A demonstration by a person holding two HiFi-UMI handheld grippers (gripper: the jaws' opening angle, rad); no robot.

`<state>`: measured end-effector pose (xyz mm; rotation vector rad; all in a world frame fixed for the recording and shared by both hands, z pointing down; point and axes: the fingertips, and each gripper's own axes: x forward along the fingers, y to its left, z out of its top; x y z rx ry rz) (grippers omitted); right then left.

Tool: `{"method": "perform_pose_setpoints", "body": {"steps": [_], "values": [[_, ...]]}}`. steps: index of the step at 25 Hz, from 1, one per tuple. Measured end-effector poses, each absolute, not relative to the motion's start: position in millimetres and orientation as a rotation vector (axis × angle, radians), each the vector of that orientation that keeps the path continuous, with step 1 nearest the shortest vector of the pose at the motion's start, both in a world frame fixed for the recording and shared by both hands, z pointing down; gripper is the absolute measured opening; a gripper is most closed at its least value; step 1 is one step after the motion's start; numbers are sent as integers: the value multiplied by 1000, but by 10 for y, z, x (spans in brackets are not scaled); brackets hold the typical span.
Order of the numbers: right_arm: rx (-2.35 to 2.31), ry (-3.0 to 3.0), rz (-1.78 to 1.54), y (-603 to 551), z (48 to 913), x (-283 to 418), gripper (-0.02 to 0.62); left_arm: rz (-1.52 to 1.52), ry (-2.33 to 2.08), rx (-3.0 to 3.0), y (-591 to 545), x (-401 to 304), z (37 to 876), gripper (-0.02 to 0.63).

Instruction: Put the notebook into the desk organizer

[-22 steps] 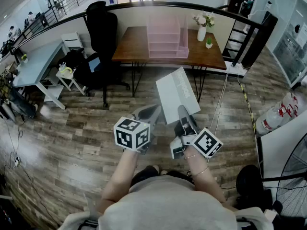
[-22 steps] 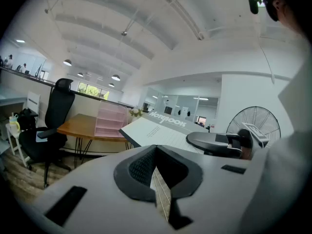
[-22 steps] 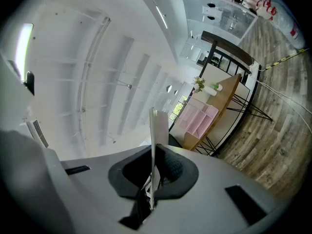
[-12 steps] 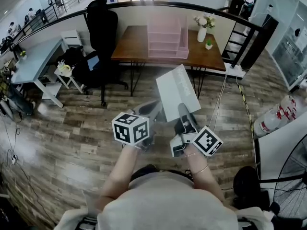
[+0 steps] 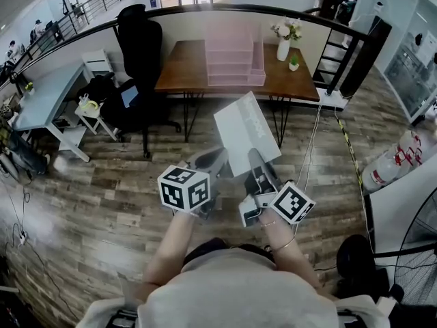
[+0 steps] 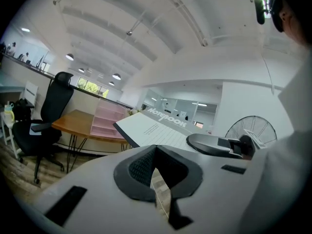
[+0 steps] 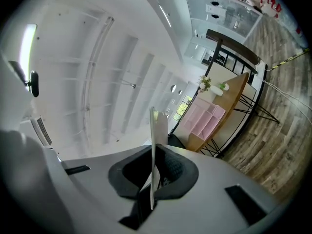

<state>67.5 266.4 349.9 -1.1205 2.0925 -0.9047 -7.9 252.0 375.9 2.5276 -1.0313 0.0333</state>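
Observation:
A pale grey notebook (image 5: 247, 134) stands out above the wooden floor with my right gripper (image 5: 254, 157) shut on its near edge. In the right gripper view its thin edge (image 7: 154, 145) runs upright between the closed jaws. My left gripper (image 5: 217, 157) hovers just left of it, shut and empty. From the left gripper view the notebook's cover (image 6: 156, 130) lies to the right. The pink desk organizer (image 5: 234, 57) stands on the brown desk (image 5: 184, 67) ahead, well beyond both grippers. The organizer also shows as a pink rack (image 6: 109, 121) and as pink shelves (image 7: 207, 118).
A black office chair (image 5: 140, 46) stands left of the desk. A white vase of flowers (image 5: 285, 39) and a small plant (image 5: 293, 61) sit right of the organizer. A light blue table (image 5: 48, 91) is at far left, a fan (image 5: 420, 251) at lower right.
The notebook and both grippers have shifted a little to the left and up in the head view. The right gripper's hold on the notebook is unchanged.

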Motion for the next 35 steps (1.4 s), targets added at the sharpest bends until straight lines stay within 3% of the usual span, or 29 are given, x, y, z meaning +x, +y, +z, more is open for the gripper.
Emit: {"method": "perform_pose_setpoints", "body": {"steps": [20, 35], "values": [[-1224, 2103, -913, 2149, 3925, 541, 5, 17, -963, 2455, 2067, -187, 4124, 5], [-1148, 2131, -888, 176, 3707, 940, 5, -35, -1056, 2454, 100, 97, 3966, 5]]}}
